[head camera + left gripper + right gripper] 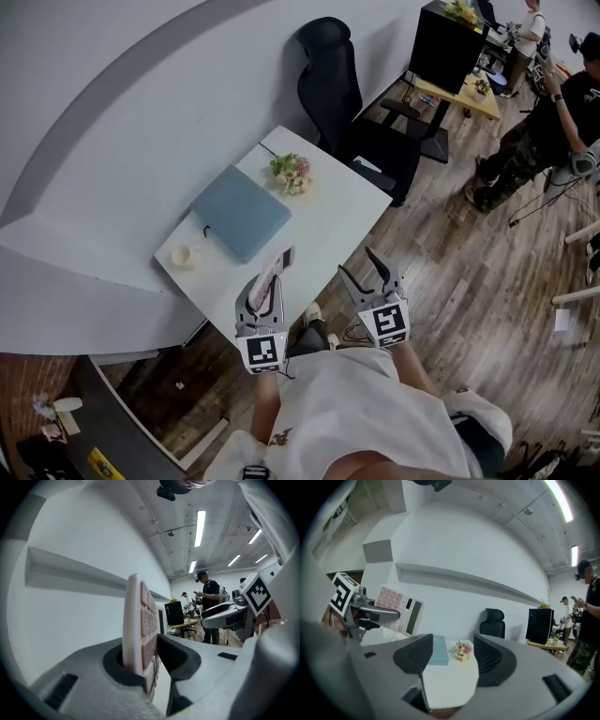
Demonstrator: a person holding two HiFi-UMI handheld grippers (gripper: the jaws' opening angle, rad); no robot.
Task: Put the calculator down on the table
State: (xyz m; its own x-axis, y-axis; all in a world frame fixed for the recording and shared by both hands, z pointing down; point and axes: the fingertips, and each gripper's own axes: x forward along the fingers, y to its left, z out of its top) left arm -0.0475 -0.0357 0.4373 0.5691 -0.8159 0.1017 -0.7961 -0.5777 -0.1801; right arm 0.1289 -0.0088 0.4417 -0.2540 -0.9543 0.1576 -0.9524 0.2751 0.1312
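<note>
white walls and a wood floor [450, 272] surround the small white table [328, 225] i'm steering toward. starting at the fingers: the left gripper [262, 292] has its jaws clamped tight on the calculator [277, 263], pinching its key end so it stands on edge between the pads, keys turned toward the right-hand jaw. the calculator is in the air, not on the table; from the head view it hangs over the table's near edge, its display end pointing away from me. the right gripper [361, 265] holds nothing, its jaws partly apart, and through the gap its own view shows only the tabletop. it sits just beside the left gripper, over the floor at the table's near corner.

further out on the table lie a blue book [242, 212], a little bunch of flowers [292, 172] beyond it, and a small round cup [184, 255] (i can't tell what's in it) near the left edge. a black office chair [337, 84] stands behind the table, and people [553, 103] stand well off by a black cabinet [448, 42].
</note>
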